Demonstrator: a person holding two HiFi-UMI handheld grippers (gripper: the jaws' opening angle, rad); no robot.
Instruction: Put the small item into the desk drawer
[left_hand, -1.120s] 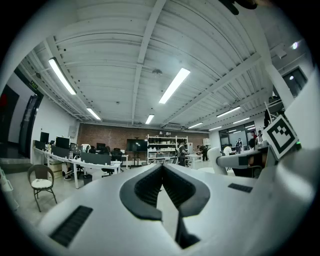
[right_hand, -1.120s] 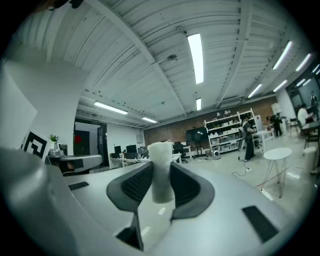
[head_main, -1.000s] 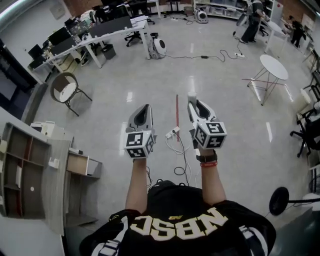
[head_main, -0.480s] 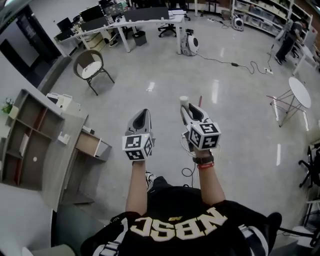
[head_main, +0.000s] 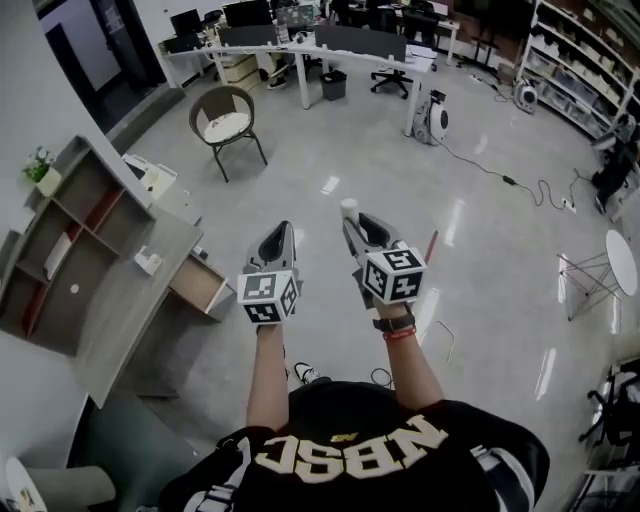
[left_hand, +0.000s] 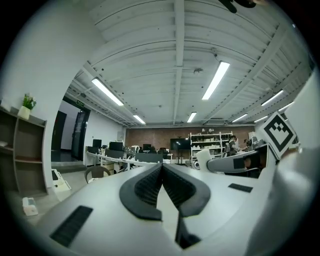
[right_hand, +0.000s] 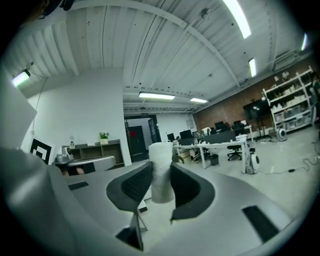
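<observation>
White small item (right_hand: 161, 170) pinched upright in my right gripper (head_main: 355, 225), mid-air over floor. My left gripper (left_hand: 162, 172) closed, empty. Desk drawer (head_main: 196, 283) down-left, apparently open. Plan: steady grip, swing left, lower inside drawer, then release.

You are holding both grippers out in front of you over the glossy grey floor (head_main: 490, 290), side by side and a little apart. A small white cylinder (head_main: 348, 209) is sticking up at the tip of your right gripper (head_main: 353, 224), while your left gripper (head_main: 283, 232) is pointing the same way. Well to the left of the left gripper, a grey desk (head_main: 118, 315) is standing with its drawer (head_main: 198, 284) pulled open toward you, and a shelf unit (head_main: 62, 235) is standing beyond it. Far ahead of the left gripper a round chair (head_main: 228, 118) is sitting, and near the right gripper's right a red stick (head_main: 430, 246) is lying on the floor.
</observation>
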